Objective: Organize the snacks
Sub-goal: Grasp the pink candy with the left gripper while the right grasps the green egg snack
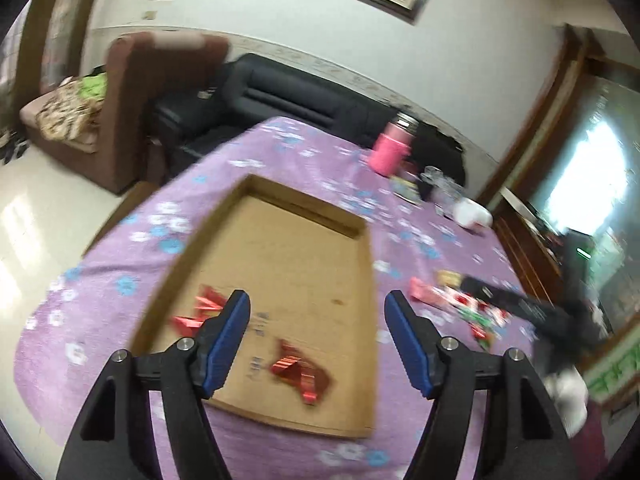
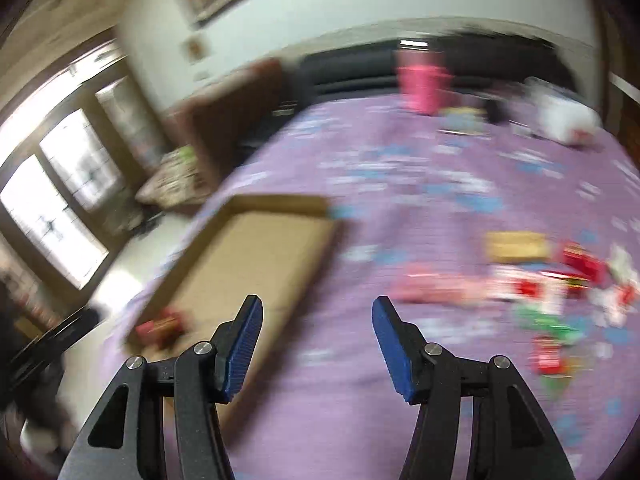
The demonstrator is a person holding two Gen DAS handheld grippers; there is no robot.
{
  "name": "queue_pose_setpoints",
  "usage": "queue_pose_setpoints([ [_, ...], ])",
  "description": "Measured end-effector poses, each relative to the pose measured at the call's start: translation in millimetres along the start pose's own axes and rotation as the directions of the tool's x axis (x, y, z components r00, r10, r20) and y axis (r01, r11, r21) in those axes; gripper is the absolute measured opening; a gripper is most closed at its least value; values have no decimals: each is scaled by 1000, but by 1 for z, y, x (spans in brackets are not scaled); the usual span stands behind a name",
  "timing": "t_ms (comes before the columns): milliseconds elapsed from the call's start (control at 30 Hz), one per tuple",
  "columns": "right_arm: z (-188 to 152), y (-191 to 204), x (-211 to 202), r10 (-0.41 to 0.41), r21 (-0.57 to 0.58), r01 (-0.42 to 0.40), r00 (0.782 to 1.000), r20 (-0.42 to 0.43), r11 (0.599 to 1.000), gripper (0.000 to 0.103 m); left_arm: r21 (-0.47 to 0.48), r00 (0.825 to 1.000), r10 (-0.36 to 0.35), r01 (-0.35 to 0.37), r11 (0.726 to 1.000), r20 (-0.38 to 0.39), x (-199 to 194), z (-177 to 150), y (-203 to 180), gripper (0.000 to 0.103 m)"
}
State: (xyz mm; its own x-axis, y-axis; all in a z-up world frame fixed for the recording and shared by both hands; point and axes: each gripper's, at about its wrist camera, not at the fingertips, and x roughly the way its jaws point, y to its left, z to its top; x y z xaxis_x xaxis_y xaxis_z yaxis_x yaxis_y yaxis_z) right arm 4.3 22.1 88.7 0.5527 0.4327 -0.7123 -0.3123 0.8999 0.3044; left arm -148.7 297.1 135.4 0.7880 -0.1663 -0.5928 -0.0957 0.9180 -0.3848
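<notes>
A shallow cardboard tray [image 1: 362, 280] lies on the purple flowered cloth. Red foil snack packets [image 1: 300, 376] rest on its near floor, with more red packets [image 1: 202, 314] by its left wall. My left gripper [image 1: 318, 300] hovers open above the tray's near part, nothing between its blue pads. To the right lies a heap of loose snacks [image 1: 460, 304] in pink, red, green and white wrappers. In the blurred right wrist view, my right gripper [image 2: 318, 306] stands open and empty over the cloth, between the tray [image 2: 240, 264] and the snack heap [image 2: 540, 292].
A pink bottle [image 1: 390, 148], glass items [image 1: 438, 184] and a white crumpled bag [image 1: 472, 214] stand at the table's far end. A black sofa [image 1: 280, 96] and a brown armchair [image 1: 116, 120] lie beyond. The other gripper's dark body [image 1: 532, 312] reaches over the snacks.
</notes>
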Motion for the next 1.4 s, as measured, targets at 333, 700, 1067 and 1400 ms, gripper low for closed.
queue_pose_setpoints([
  [333, 46, -46, 83, -59, 29, 62, 993, -105, 998, 61, 88, 996, -44, 51, 995, -81, 17, -15, -45, 69],
  [700, -17, -26, 68, 167, -49, -197, 920, -354, 979, 61, 76, 993, -59, 67, 995, -97, 28, -10, -39, 69],
  [1067, -39, -142, -53, -73, 145, 81, 996, -58, 986, 61, 273, 939, -139, 230, 934, -316, 88, -57, -131, 70],
  [1400, -48, -170, -25, -138, 194, 148, 988, -64, 970, 60, 476, 943, -7, 175, 862, -334, 157, -81, -187, 70],
])
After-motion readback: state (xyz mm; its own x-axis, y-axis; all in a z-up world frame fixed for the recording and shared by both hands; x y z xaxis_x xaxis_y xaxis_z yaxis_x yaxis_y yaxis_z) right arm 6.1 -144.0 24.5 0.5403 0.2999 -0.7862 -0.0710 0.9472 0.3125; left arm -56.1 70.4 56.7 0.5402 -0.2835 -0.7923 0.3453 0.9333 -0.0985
